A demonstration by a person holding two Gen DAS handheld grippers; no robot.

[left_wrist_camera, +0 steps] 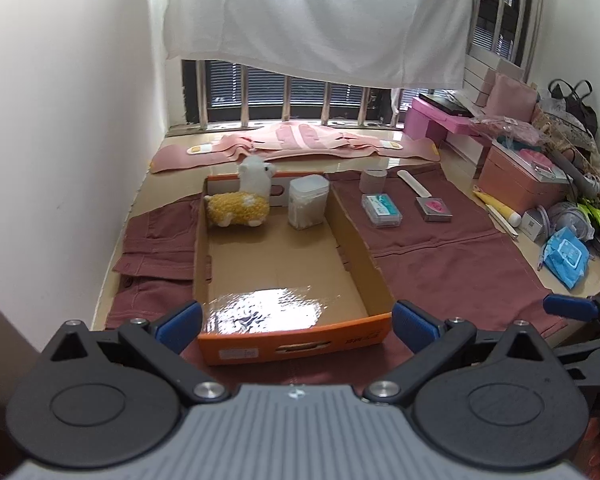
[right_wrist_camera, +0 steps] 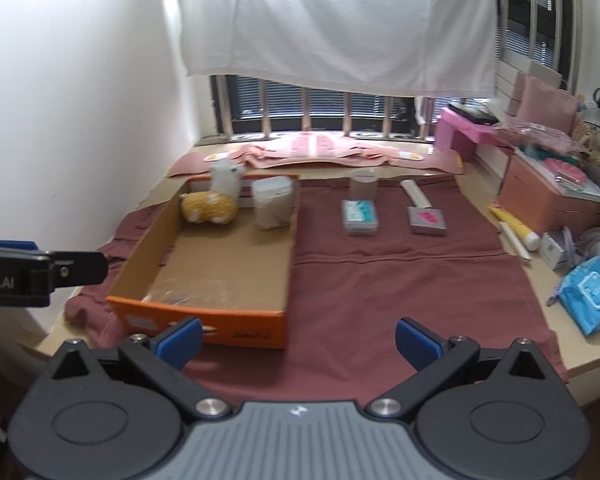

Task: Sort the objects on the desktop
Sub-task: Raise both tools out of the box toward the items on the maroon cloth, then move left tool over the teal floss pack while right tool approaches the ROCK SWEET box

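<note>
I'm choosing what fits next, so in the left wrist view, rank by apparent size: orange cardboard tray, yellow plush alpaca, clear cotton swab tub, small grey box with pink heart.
1. Orange cardboard tray
2. Yellow plush alpaca
3. Clear cotton swab tub, nearly alpaca-sized
4. Small grey box with pink heart

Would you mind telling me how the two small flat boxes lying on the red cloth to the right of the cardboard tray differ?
The left box has a teal and white top, while the right box has a grey top with a pink shape. The left box looks slightly longer and lies nearer the cardboard tray; the right box looks squarer and sits beside the white stick. Both lie flat on the red cloth, outside the tray, untouched by either gripper.
</note>
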